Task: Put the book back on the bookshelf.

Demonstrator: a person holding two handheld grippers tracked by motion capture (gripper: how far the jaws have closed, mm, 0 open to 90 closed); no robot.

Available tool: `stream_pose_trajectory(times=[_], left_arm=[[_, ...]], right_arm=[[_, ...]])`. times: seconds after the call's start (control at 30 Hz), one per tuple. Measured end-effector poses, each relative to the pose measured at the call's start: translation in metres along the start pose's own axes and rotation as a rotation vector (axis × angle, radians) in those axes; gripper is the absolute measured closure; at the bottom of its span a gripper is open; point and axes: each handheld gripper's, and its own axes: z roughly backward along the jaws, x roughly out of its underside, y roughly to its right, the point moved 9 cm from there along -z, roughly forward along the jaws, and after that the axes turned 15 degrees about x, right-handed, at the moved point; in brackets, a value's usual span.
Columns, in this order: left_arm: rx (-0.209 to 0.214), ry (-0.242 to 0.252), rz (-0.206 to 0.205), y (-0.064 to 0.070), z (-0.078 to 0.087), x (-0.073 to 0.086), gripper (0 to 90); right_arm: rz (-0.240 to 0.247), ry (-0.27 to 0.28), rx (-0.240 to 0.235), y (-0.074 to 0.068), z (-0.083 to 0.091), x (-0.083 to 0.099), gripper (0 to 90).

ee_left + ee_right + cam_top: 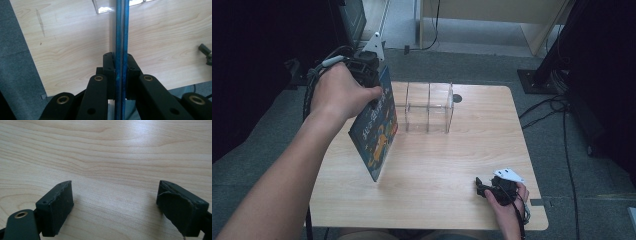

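We see the left gripper [374,92] up in the upper left of the high view, clamped tight on the top edge of a blue picture book [375,129]. The book hangs tilted over the wooden table [452,165], its lower corner near the tabletop at left of centre, though we cannot tell if it touches. In the left gripper view we look straight down the book's edge [121,37]: a thin blue strip running up the middle of the frame, pinched between both jaws with no gap. Just right of the book in the high view stands a clear acrylic organiser [429,107] with upright dividers, near the table's far edge; its corner peeks in at the top of the left gripper view [103,7]. Down at the lower right of the high view, we find the right gripper [484,189] resting low near the table's near edge, well apart from the book. In its own view the right gripper's jaws stand wide apart [115,205], bare wood between them, gripping nothing.
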Motion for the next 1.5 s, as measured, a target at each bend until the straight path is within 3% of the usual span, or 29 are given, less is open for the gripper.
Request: stream_pose_trajectory(times=[0.2,0.6,1.1,1.5], left_arm=[[0.004,0.027,0.017,-0.004,0.004,-0.013,84.0],[0.020,0.036,0.025,-0.003,-0.007,-0.038,84.0],[0.011,0.062,0.064,-0.018,-0.009,-0.055,84.0],[0.031,0.070,0.090,-0.022,-0.014,-0.070,84.0]], right_arm=[[0.001,0.001,-0.002,0.000,0.001,0.000,13.9],[-0.007,0.003,-0.009,0.000,0.001,0.000,13.9],[-0.009,0.002,-0.011,0.000,0.001,0.000,13.9],[0.000,0.001,-0.008,-0.001,0.001,0.000,13.9]])
